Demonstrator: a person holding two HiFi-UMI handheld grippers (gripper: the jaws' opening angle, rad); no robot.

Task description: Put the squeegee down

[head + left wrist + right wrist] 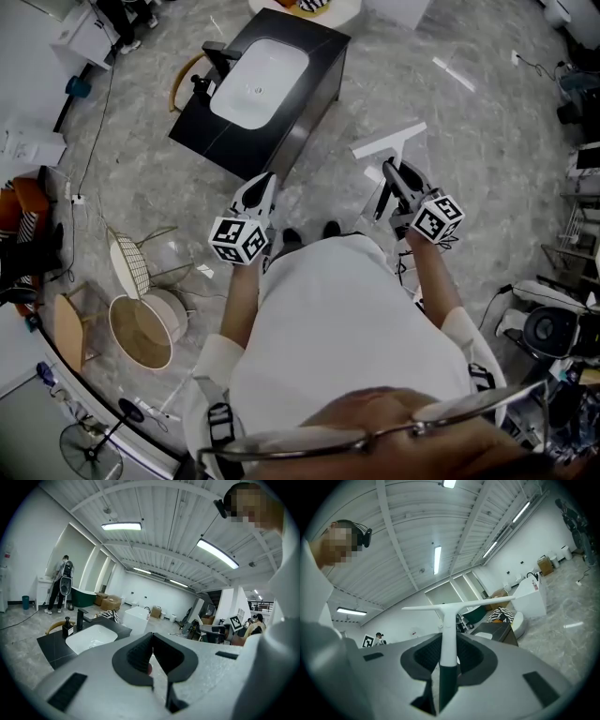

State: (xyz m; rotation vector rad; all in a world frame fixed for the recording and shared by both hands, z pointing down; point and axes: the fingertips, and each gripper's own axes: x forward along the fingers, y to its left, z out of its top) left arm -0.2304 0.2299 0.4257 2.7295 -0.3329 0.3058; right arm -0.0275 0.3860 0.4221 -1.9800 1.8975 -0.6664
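Your right hand-held gripper [392, 180] clamps the squeegee [390, 141] by its handle, with the blade held out over the floor [478, 131]. Your left hand-held gripper [259, 187] is closed and empty. The squeegee looks light, rigid and slick, so grip the handle.

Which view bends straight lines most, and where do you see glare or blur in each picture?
Head view: mild bending at the edges; the glasses at the bottom are blurred. Left gripper view: heavy fisheye, black corners, ceiling lights blown out. Right gripper view: same fisheye; the squeegee is sharp against the ceiling.
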